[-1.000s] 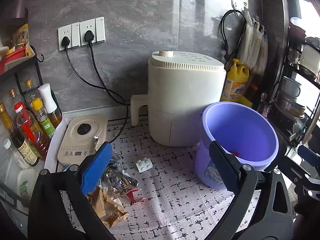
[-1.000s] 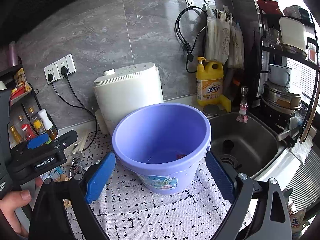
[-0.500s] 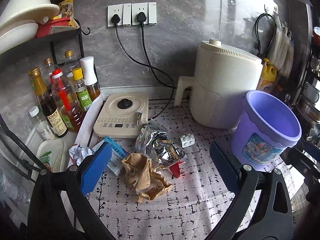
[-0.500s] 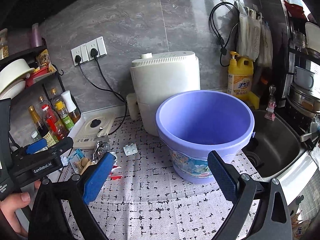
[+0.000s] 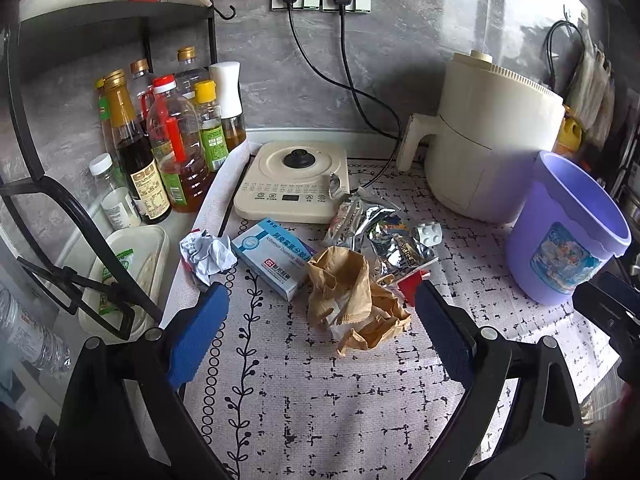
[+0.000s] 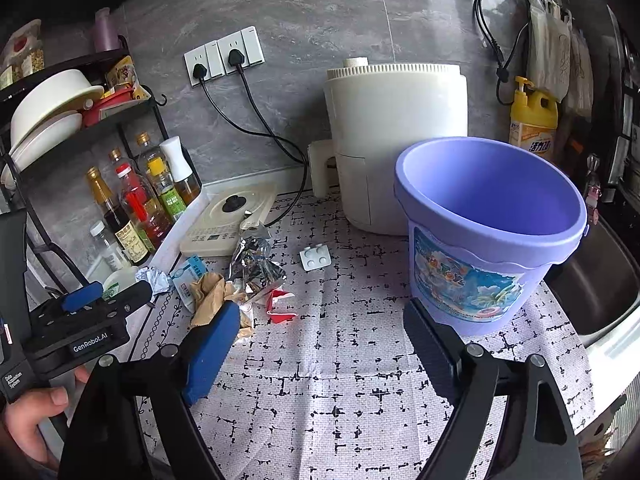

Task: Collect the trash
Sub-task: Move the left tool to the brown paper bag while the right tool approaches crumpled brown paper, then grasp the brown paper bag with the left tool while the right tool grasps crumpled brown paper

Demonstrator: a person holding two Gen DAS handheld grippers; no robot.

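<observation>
A heap of trash lies on the patterned mat: a crumpled brown paper bag [image 5: 352,300] [image 6: 212,292], a silver foil wrapper [image 5: 384,236] [image 6: 256,264], a blue medicine box [image 5: 274,256], a crumpled white paper [image 5: 206,254], a red scrap [image 5: 412,284] [image 6: 280,304] and a white blister pack [image 5: 429,234] [image 6: 315,257]. A purple bucket [image 5: 564,232] [image 6: 488,232] stands to the right. My left gripper [image 5: 320,336] is open and empty, just short of the brown bag. My right gripper [image 6: 320,344] is open and empty, in front of the bucket.
A cream air fryer [image 5: 492,136] stands at the wall behind the bucket. A flat cream cooker base [image 5: 296,180] sits behind the trash. Oil and sauce bottles [image 5: 168,140] fill a rack at left. A sink [image 6: 600,280] lies right of the bucket.
Both views have swung left and pulled back. The left gripper now faces the trash heap instead of the bucket. Both grippers stay open.
</observation>
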